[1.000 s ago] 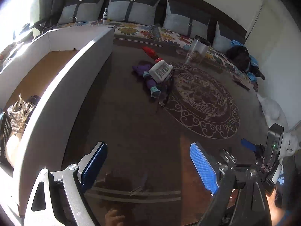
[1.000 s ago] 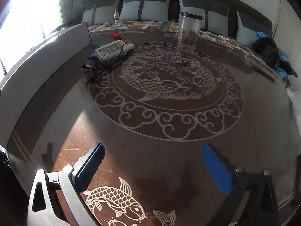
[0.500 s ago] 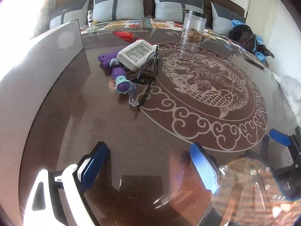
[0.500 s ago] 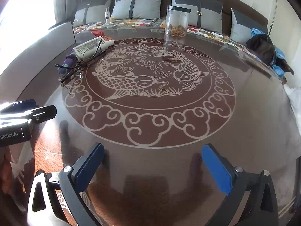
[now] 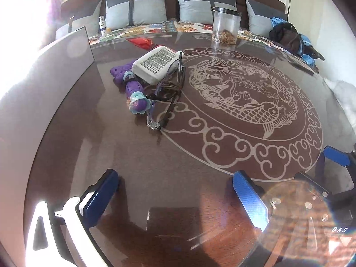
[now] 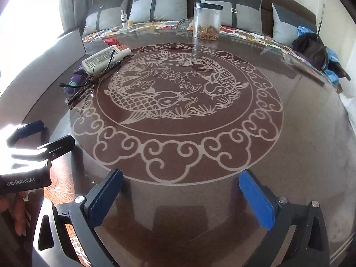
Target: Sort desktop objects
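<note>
My left gripper (image 5: 173, 198) is opening, empty; right gripper (image 6: 181, 198) gapes empty; I'd approach the glasses (image 5: 165, 98) low, pinching one arm.

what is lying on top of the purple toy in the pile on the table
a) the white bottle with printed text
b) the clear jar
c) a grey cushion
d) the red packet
a: the white bottle rests across the purple toy, with the glasses leaning against it, while the clear jar stands apart at the table's far edge.
</note>
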The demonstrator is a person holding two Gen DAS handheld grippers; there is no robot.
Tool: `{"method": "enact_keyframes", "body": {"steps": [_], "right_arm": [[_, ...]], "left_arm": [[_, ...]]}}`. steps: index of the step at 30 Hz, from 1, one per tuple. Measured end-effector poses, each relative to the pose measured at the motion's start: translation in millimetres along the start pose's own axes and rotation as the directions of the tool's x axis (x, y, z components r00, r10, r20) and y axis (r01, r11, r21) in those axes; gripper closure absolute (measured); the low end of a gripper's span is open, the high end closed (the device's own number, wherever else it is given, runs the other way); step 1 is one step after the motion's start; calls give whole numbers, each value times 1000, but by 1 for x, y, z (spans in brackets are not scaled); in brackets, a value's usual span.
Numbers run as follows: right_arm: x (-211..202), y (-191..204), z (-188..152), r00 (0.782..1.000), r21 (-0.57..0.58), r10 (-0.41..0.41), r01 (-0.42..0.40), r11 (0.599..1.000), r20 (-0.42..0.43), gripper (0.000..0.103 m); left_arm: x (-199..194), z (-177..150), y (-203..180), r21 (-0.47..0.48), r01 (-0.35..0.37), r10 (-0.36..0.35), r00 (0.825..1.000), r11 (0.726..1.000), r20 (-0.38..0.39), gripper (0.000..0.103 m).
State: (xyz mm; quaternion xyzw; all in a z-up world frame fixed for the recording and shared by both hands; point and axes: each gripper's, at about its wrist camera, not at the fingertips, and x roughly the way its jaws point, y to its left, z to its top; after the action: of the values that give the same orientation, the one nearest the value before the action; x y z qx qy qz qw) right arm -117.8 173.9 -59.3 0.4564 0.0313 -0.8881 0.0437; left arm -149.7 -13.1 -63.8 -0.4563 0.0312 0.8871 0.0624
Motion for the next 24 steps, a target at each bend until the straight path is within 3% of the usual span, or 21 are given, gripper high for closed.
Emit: {"method": "enact_keyframes", "body": {"steps": [24], "right_arm": [[0,-1,1,1000,0,0,0,1000,0,0]], "left_arm": [[2,1,-2,0,2,-2,1000,1000,0,0]]}}
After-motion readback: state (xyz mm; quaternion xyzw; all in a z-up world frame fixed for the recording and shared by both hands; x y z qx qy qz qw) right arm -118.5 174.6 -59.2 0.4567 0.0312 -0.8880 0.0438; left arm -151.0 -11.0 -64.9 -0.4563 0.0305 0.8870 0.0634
